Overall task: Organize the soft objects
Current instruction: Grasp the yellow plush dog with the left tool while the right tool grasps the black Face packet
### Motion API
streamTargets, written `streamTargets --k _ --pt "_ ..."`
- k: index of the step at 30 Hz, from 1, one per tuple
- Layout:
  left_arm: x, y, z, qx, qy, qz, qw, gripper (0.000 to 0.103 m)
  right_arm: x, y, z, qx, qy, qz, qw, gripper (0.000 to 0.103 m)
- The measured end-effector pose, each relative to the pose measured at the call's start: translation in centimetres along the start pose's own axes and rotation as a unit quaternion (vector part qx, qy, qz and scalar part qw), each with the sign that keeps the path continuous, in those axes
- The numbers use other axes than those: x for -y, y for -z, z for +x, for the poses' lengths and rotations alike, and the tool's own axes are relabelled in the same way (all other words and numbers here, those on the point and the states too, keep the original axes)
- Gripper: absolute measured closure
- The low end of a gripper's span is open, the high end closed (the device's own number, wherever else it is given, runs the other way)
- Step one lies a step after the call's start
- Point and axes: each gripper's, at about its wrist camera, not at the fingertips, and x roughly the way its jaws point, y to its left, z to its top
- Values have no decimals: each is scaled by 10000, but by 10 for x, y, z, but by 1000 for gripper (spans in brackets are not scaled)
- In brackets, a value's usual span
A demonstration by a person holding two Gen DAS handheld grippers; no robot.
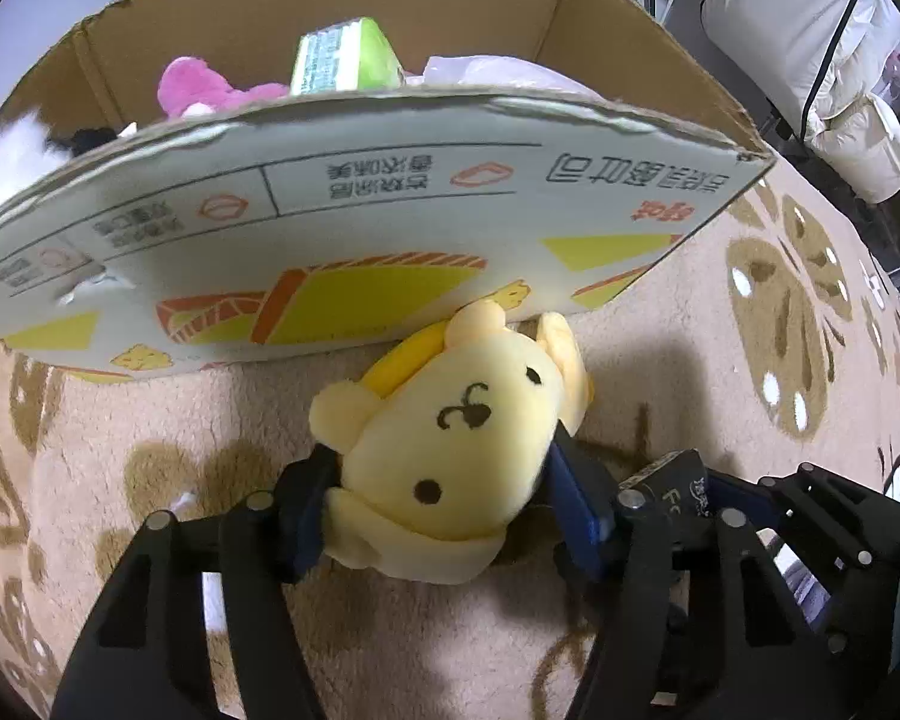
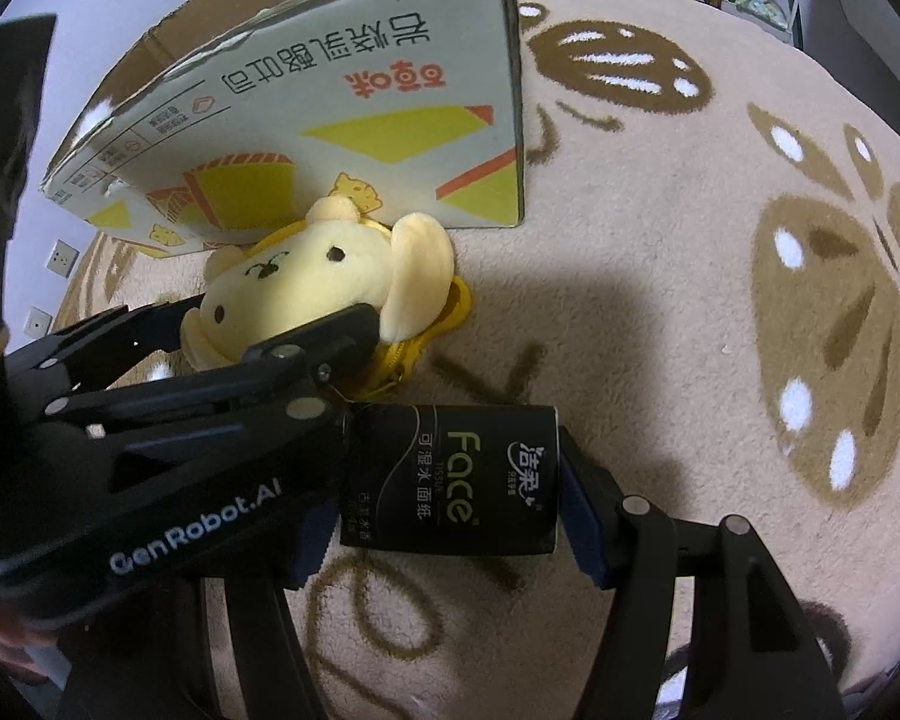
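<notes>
Left gripper (image 1: 444,498) is squeezing the yellow plush bear (image 1: 450,444) on the beige patterned rug (image 1: 690,360), right against the near wall of the cardboard box (image 1: 330,228). Right gripper (image 2: 444,480) pinches a black tissue pack (image 2: 450,480) just beside it. Far right looks like white bedding (image 1: 810,60), hard to tell.

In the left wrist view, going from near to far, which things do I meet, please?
Left gripper closed on the yellow plush bear → printed front wall of the cardboard box → green carton inside the box → back wall of the box.
</notes>
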Motion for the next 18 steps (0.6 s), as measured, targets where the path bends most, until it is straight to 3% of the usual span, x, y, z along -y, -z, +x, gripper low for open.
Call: streamTargets --k 5,12,18 --pt "-3 8 -10 30 -66 -85 9999 48 -1 4 -3 60 -7 6 10000 35" --pt "-12 15 -27 215 -617 -147 9978 48 0 7 -14 221 19 4 9998 35" --pt "-28 25 -47 327 -880 -250 9953 48 -8 11 -19 284 26 -181 9994 35"
